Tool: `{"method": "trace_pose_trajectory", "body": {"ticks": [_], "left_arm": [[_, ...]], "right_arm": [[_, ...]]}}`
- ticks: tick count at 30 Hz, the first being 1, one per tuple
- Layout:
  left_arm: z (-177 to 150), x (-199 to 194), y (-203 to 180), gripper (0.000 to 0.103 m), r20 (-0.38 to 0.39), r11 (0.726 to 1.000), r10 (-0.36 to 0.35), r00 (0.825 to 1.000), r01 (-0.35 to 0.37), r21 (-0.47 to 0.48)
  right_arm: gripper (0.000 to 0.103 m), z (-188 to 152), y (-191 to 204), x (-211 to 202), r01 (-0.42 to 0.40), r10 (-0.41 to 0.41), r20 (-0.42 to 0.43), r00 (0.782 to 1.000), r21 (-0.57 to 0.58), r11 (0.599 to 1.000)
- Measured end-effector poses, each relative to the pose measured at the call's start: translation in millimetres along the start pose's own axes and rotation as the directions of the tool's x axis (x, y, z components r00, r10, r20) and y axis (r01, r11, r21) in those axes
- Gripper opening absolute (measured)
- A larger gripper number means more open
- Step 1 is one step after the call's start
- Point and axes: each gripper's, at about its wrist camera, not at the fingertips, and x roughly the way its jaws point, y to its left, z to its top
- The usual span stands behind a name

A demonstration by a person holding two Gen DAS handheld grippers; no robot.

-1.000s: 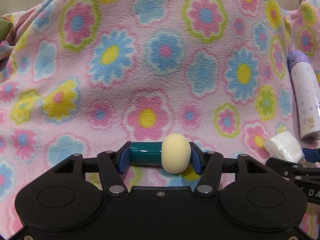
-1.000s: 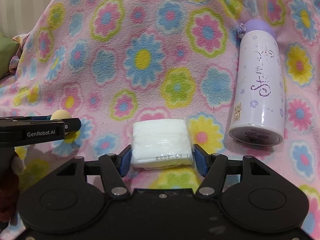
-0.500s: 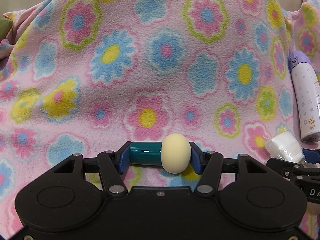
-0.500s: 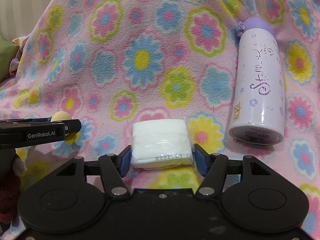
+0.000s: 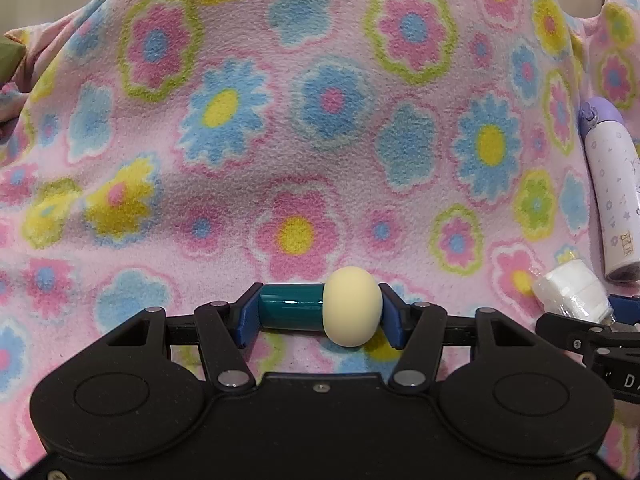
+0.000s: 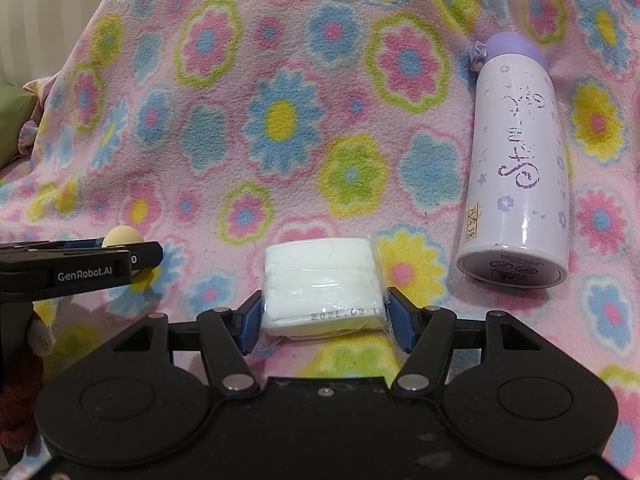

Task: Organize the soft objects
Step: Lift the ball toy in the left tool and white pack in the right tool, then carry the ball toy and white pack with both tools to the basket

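My left gripper [image 5: 318, 312] is shut on a small toy [image 5: 320, 311] with a teal cylinder stem and a cream rounded head, held crosswise between the blue pads just above the flowered pink blanket [image 5: 320, 120]. My right gripper [image 6: 322, 312] is shut on a white pack of tissue in clear wrap [image 6: 322, 292], also low over the blanket [image 6: 280, 120]. In the right wrist view the left gripper [image 6: 116, 254] shows at the left edge with the cream head [image 6: 120, 236] peeking above it. The tissue pack [image 5: 572, 292] shows at the right of the left wrist view.
A white bottle with a purple cap [image 6: 516, 176] lies on the blanket to the right of my right gripper, base toward me; it also shows as a bottle [image 5: 612, 188] at the right edge of the left wrist view. A brown plush item [image 6: 20, 380] sits at the lower left. A green cushion [image 6: 12, 120] is at the far left.
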Motion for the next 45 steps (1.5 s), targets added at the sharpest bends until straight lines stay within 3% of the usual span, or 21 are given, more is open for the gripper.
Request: {"method": "trace_pose_trajectory", "body": {"ticks": [6,9,13,17,22,25,30,33,37,45], "left_arm": [[1.0,1.5,-6.6,0.056,-0.004,0.999,0.031,0.999,-0.031,0.041],[2.3,-3.9,-15.2,0.055,-0.016,0.995,0.080,0.997,-0.078,0.068],[0.1,-36.3,-23.5,0.055,-0.056,0.994,0.103,0.993,-0.101,0.041],[-1.3,-86.6,-30.4,0.055,-0.059,0.992,0.107,0.992,-0.103,0.074],[4.8,-143.7,-30.5,0.055,-0.100,0.993,0.110,0.989,-0.105,0.053],[2.0,-165.7,-30.7,0.055,-0.167,0.992,0.124,0.978,-0.119,0.039],[-16.9,-204.5,-32.6,0.055,-0.211,0.998,0.065,0.975,-0.062,0.020],[-33.6,-222.9,-37.4,0.055,-0.234,0.999,0.039,0.971,-0.032,0.034],[-58.6,-235.7,-40.1,0.055,-0.297,0.999,0.026,0.955,-0.017,0.033],[-102.5,-250.1,-38.6,0.056,-0.399,0.999,0.027,0.917,-0.035,-0.014]], "right_arm": [[0.063,0.2,0.7,1.9,0.004,-0.004,-0.003,1.000,-0.008,1.000],[0.063,0.5,0.2,2.6,0.003,-0.003,-0.006,1.000,-0.010,1.000],[0.062,2.8,4.6,1.6,0.024,-0.025,-0.027,0.999,-0.043,0.999],[0.061,7.1,8.2,-11.9,0.021,-0.026,-0.084,0.996,-0.061,0.998],[0.061,15.9,13.6,-68.3,-0.023,0.015,-0.091,0.996,-0.093,0.995],[0.061,20.4,16.3,-119.7,-0.066,0.061,-0.060,0.996,-0.096,0.993],[0.061,16.8,9.9,-202.9,-0.194,0.193,-0.043,0.980,-0.010,0.981],[0.061,4.1,8.7,-236.9,-0.222,0.222,-0.043,0.974,0.007,0.975],[0.061,-23.6,7.0,-265.4,-0.223,0.224,-0.088,0.971,0.018,0.975],[0.061,-82.7,8.6,-272.0,-0.176,0.171,-0.275,0.946,0.009,0.984]]}}
